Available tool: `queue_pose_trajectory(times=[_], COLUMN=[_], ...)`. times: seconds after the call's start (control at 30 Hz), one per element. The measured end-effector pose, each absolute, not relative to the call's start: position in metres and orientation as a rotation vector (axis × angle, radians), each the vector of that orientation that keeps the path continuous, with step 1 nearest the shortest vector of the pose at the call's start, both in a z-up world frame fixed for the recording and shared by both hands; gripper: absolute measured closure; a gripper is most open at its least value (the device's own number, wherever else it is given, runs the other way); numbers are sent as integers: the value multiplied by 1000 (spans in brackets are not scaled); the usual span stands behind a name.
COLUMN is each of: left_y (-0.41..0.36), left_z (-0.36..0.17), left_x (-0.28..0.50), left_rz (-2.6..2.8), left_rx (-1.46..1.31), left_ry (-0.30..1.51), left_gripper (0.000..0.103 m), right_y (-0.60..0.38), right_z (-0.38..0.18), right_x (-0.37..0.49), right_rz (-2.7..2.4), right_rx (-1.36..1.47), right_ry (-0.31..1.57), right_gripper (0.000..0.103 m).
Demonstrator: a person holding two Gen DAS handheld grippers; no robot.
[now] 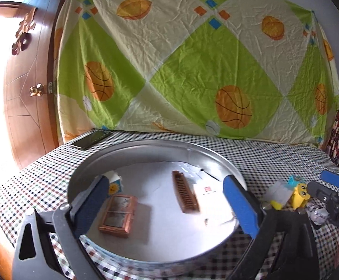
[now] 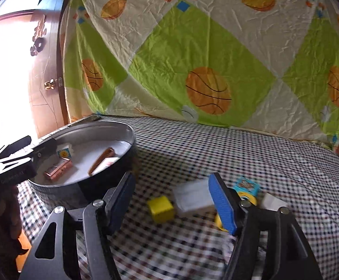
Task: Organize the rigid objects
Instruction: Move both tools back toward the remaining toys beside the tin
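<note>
So progress report: I'd call it somewhere around halfway. The round metal pan [image 1: 132, 156] already has three things sitting on its white floor: a copper-coloured box [image 1: 118, 214], a brown comb [image 1: 185, 192] that looks blurred, and a little carton with a sun face [image 1: 114, 185] tucked near the left wall. There's also some white paper or card [image 1: 208, 186] lying flat in there, hard to tell what.

Still out on the checked tabletop [image 2: 251, 144]: a yellow block [image 2: 161, 208], a pale grey-white box [image 2: 192, 197] just beside it, a blue box with a yellow ring [image 2: 246, 189], something white and flat [image 2: 272, 201] next to that, plus a yellow bit half hidden behind the right pad. So four or five pieces left, I reckon.

The left gripper [image 1: 167, 206] hangs over the pan with its jaws spread wide and nothing between the pads. The right gripper [image 2: 171, 206] has its jaws apart too, nothing clamped, with the yellow block and pale box sitting ahead between the fingers.

Room-wise: the leftovers are bunched tight, several touching, so picking one without nudging a neighbour looks fiddly. The pan's raised wall is near the cluster's left side, so anything carried has to clear that rim. Loads of bare cloth to the right and behind, up to the hanging sheet [image 2: 216, 46]. A phone [image 1: 90, 140] lies at the far left corner behind the pan, close to the tabletop edge, well out of the way.
</note>
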State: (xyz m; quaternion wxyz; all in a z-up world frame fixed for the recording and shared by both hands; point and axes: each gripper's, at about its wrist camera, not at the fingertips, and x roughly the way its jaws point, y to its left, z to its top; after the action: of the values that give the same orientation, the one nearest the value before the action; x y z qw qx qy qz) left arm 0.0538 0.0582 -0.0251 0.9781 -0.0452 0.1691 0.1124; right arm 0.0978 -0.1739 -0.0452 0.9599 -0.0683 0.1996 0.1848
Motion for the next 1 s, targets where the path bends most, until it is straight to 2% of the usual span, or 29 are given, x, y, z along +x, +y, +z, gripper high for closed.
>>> queue_pose_trajectory(times=[0.3,0.77,0.83,0.87,1.0], left_y=[-13,-69,-74,-77,-84], left_z=[-32,-52,-56,-56,-56], left_x=[66,90,94,94,98], left_rz=[80,-49,-62,-68,-105], left_rx=[-8,120,140,150,180], left_ry=[397,528,554,559,574], left_gripper=[3,3,3,3,3], right_y=[-242,-237,-238,-238,-235], right_z=[-64,-91,-93,-95,-96], right_x=[106,131,133,134,134], right_rz=[324,383,397,407,418], right_rx=[-92,-104,-93,-90,-111], right_ry=[528,698,719,732,737], right_gripper=[35,35,40,50,52])
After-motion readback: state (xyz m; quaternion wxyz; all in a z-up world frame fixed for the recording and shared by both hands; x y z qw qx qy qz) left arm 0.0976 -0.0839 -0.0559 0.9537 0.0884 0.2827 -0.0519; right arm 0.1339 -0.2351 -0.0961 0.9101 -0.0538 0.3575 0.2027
